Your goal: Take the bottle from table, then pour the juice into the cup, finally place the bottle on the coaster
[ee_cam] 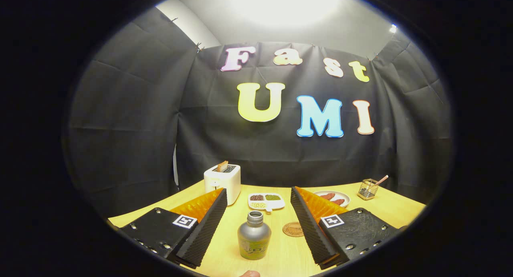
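Pale wood forms the table [276, 257], on which everything is set before the black cloth wall. At the far left of the table a white toaster [223, 180] is seen, with a slice of toast [221, 166] standing up out of its slot. Beside it, further right, a white divided dish [265, 201] holding dark, green and pale fillings is placed, and past the right finger a plate [336, 198] with reddish pieces is partly hidden by that finger. Near the far right corner a small wire basket [368, 189] is found, with a stick leaning out of it. A round brown coaster [293, 229] lies just beside the right finger's inner face.

The gripper [258, 221] is held low and level over the table, fingers spread wide apart and grasping nothing. Between them, touched by neither, the grey bottle [254, 239] stands upright with its cap on.
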A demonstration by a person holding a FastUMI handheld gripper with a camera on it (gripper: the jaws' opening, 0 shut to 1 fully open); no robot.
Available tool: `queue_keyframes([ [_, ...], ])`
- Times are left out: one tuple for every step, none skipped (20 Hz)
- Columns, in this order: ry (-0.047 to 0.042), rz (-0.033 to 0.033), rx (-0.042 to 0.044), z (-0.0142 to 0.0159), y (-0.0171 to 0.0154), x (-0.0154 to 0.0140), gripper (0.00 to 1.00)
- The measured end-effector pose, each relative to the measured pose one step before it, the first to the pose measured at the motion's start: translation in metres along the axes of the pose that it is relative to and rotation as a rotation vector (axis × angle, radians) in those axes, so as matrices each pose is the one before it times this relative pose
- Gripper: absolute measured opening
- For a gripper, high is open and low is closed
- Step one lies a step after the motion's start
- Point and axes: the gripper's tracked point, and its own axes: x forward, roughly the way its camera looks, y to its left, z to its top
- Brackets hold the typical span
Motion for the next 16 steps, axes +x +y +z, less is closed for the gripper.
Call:
queue_keyframes([
  [0.0161,-0.00221,-0.00085,-0.009,0.00161,0.00303,0.97],
  [0.01763,-0.00247,-0.00218,-0.01095,0.00099,0.00249,0.97],
  [0.02106,-0.00121,-0.00514,-0.00983,0.001,0.00245,0.97],
  [0.01809,-0.00509,-0.00853,-0.00933,0.00033,0.0021,0.97],
  [0.0129,-0.00312,-0.00853,-0.00597,-0.00035,0.00254,0.97],
  [0.01454,-0.00416,-0.00557,-0.00713,0.00067,0.00252,0.97],
  [0.01446,-0.0034,-0.00059,-0.00632,-0.00005,0.00285,0.97],
  [0.01274,-0.0026,0.00243,-0.00705,0.00097,0.00299,0.97],
  [0.01803,-0.00026,0.00449,-0.00729,0.00111,0.00323,0.97],
  [0.01849,0.00055,0.00476,-0.0084,0.00176,0.00308,0.97],
  [0.01786,0.00019,0.00424,-0.00694,0.00154,0.00331,0.97],
  [0.01538,0.00044,0.00551,-0.00641,0.00121,0.00267,0.97],
  [0.01379,0.0036,0.00773,-0.0057,0.00219,0.00293,0.97],
  [0.01476,0.00478,0.00893,-0.00662,0.00232,0.00299,0.97],
  [0.01263,0.00724,0.00901,-0.00643,0.00271,0.00258,0.97],
  [0.008,0.0057,0.00772,-0.00398,0.00151,0.00248,0.97],
])
